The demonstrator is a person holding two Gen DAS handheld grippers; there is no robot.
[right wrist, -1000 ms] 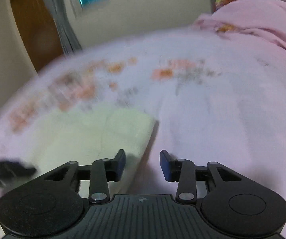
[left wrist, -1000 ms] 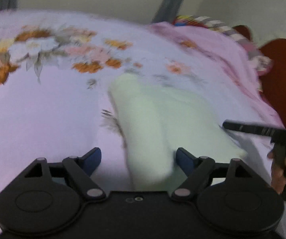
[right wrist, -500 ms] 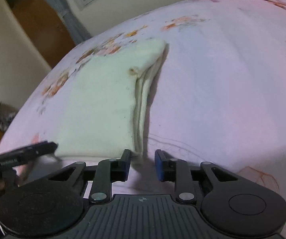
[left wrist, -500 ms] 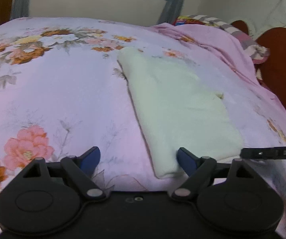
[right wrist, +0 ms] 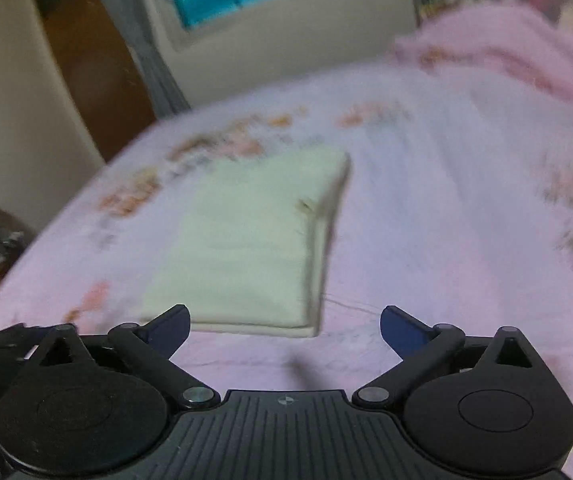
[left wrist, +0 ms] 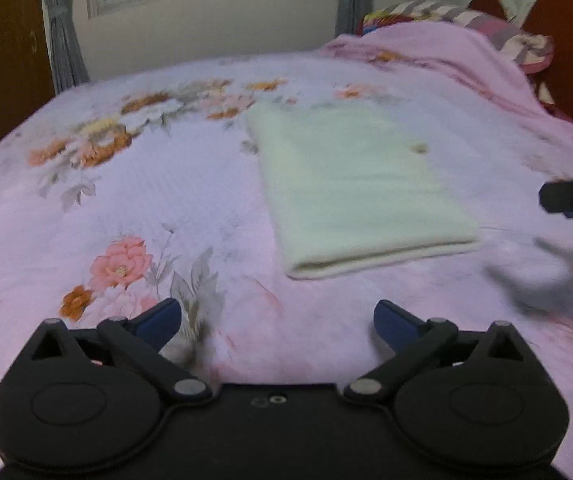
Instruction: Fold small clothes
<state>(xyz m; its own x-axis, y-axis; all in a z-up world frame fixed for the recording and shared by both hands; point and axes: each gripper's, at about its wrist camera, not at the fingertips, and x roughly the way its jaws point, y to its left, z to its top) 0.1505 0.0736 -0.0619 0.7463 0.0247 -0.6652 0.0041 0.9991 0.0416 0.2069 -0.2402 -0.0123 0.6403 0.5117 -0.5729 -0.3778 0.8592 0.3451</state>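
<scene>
Ahead of our two tongs, left (left wrist: pixel 276 320) and right (right wrist: pixel 284 326), both spread wide and empty, the pale cloth (left wrist: pixel 356 184) lies folded flat on the bed (left wrist: pixel 126 184), so we judge folding nearly done.

Left gripper (left wrist: pixel 276 320): fingers spread wide, holding nothing, hovering low above bed, near its front edge. Right gripper (right wrist: pixel 284 326): fingers likewise wide apart, nothing between them, also raised above bed.

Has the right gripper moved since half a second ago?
Yes. The right gripper has pulled back from the folded cloth; its jaws, nearly closed at the cloth's near edge then, now stand wide open.
</scene>
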